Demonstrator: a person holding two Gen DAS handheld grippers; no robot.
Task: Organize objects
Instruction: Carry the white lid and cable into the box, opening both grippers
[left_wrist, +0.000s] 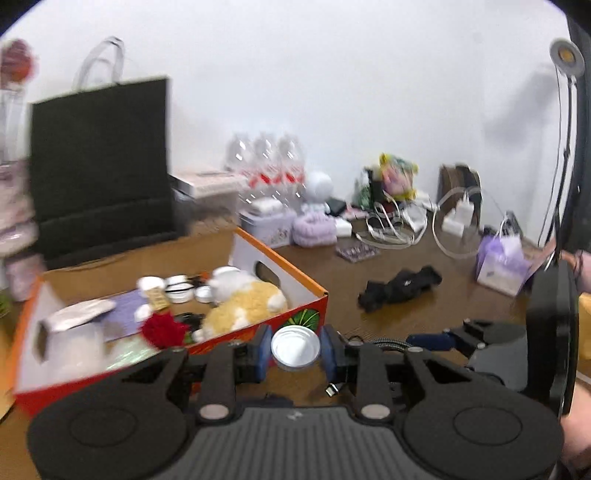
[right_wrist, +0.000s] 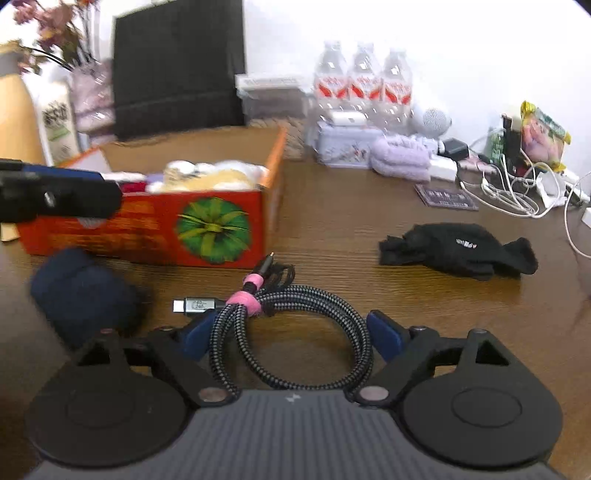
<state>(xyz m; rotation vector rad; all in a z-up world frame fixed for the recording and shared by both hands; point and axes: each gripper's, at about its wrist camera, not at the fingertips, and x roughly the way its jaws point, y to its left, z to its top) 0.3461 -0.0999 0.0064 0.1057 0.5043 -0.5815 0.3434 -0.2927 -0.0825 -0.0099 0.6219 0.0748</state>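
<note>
My left gripper (left_wrist: 295, 349) is shut on a small round silver tin (left_wrist: 295, 347) and holds it just in front of the red-orange cardboard box (left_wrist: 306, 284). The box holds a plush toy (left_wrist: 240, 302), a red pompom and small tins. My right gripper (right_wrist: 290, 334) is open around a coiled braided cable (right_wrist: 291, 332) with a pink tie, which lies on the brown table. A dark blue pouch (right_wrist: 85, 295) lies left of the cable, and a black cloth (right_wrist: 454, 251) to the right. The left gripper shows at the left edge of the right wrist view (right_wrist: 59, 195).
A black paper bag (left_wrist: 99, 166) stands behind the box (right_wrist: 214, 232). Water bottles (right_wrist: 362, 81), a tin, a lilac cloth (right_wrist: 402, 158), white chargers and cables (right_wrist: 517, 192) line the back wall. A lilac tissue pack (left_wrist: 502, 262) sits at the right.
</note>
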